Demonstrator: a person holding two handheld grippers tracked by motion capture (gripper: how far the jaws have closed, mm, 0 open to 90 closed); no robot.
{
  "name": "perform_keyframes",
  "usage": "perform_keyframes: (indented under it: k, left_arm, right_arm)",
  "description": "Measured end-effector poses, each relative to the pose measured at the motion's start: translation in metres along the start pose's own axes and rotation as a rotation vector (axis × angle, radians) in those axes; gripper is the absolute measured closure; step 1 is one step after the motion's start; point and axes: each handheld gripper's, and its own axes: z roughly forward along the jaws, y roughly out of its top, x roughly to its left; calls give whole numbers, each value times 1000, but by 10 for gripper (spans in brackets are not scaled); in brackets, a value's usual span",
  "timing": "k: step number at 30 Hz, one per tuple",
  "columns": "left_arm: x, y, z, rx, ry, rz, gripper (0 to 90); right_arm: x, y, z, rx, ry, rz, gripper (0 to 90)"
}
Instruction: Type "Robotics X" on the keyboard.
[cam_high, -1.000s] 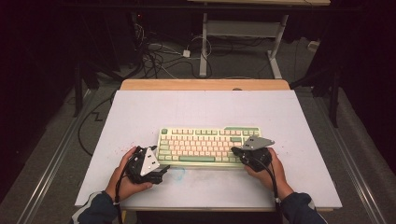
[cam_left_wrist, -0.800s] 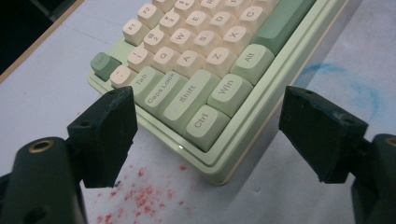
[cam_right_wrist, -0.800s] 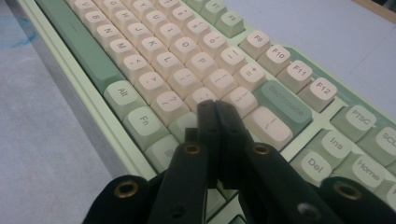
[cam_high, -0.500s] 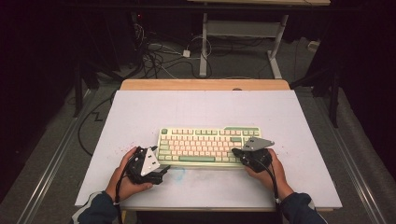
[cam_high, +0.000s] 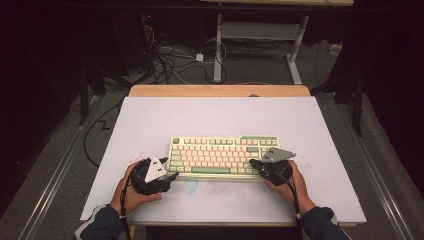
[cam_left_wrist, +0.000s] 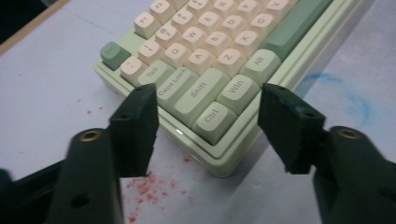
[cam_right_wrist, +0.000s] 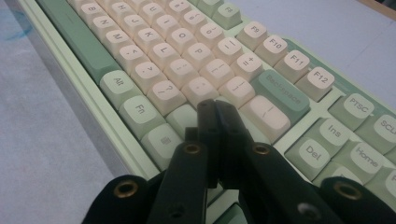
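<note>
A dim room, a white table (cam_high: 150, 125), and a green and cream keyboard (cam_high: 222, 155) lying near my edge of it.

My left gripper (cam_left_wrist: 205, 121) stands with its jaws partly apart around the front left corner of the keyboard; they have just been closing, and the pads do not touch the case yet, with the Ctrl key (cam_left_wrist: 213, 122) between them. My right gripper (cam_right_wrist: 217, 140) has its jaws pressed together with nothing in them, and the tips rest over the keys at the right end, just below Backspace (cam_right_wrist: 282, 95). Red specks (cam_left_wrist: 149, 186) lie on the table under my left gripper, and a faint blue mark (cam_left_wrist: 345, 95) beside the keyboard's front edge.
</note>
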Motion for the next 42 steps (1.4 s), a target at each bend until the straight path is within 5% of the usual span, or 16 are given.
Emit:
perform_keyframes:
  k: [7,12,16,21,42]
  left_arm:
    - [3,4,-6,10,-11,-27,748]
    - [2,8,-10,0,-29,-35,872]
    - [1,10,-12,-9,-26,-24,874]
    - [-4,17,-11,-17,-47,-82,874]
    - [-18,46,28,-5,-67,-32,872]
  right_arm:
    - [0,0,0,0,-5,-1,900]
    - [1,0,0,1,-6,-4,900]
    - [1,0,0,-1,-10,-6,900]
    - [2,0,1,-2,-11,-10,900]
    - [2,0,1,-2,-12,-12,900]
